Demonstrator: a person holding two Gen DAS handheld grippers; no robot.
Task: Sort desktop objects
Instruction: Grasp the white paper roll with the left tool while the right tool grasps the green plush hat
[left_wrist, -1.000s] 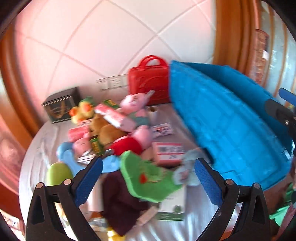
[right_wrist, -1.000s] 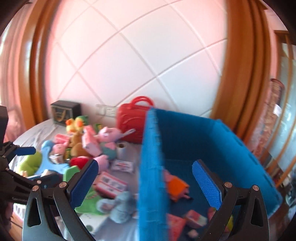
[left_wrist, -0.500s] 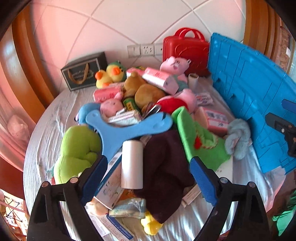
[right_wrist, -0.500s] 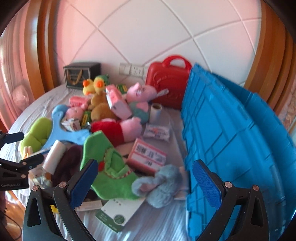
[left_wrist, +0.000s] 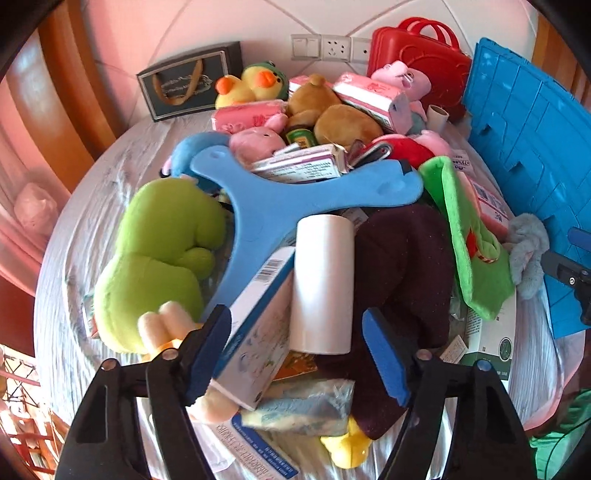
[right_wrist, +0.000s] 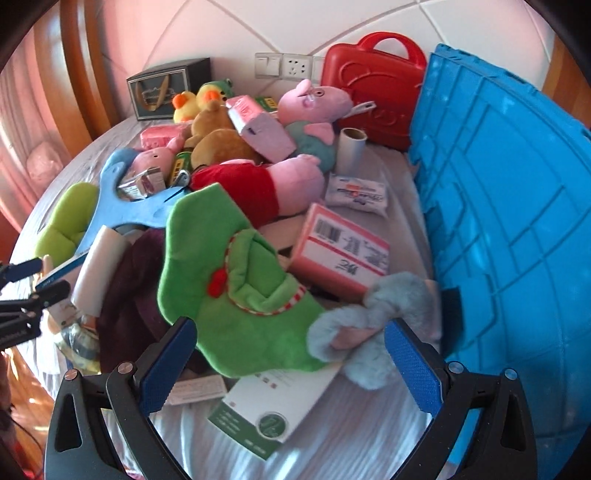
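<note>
While its jaws were closing, the left gripper (left_wrist: 297, 350) straddled a white roll (left_wrist: 322, 282), pads not touching. Right gripper (right_wrist: 291, 363) jaws wide w/ green plush (right_wrist: 236, 291) between.

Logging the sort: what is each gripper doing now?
Left gripper: jaws closing, white cylindrical roll between them, not gripped.
Right gripper: open, holding nothing.

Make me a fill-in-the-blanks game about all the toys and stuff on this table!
1. The suitcase by the wall is ___.
2. The white roll lies on top of the blue ___-shaped board.
3. The big crate on the right is ___.
4. The two yellow plush toys near the dark gift bag are ___.

Missing words: red; Y; blue; ducks
</note>
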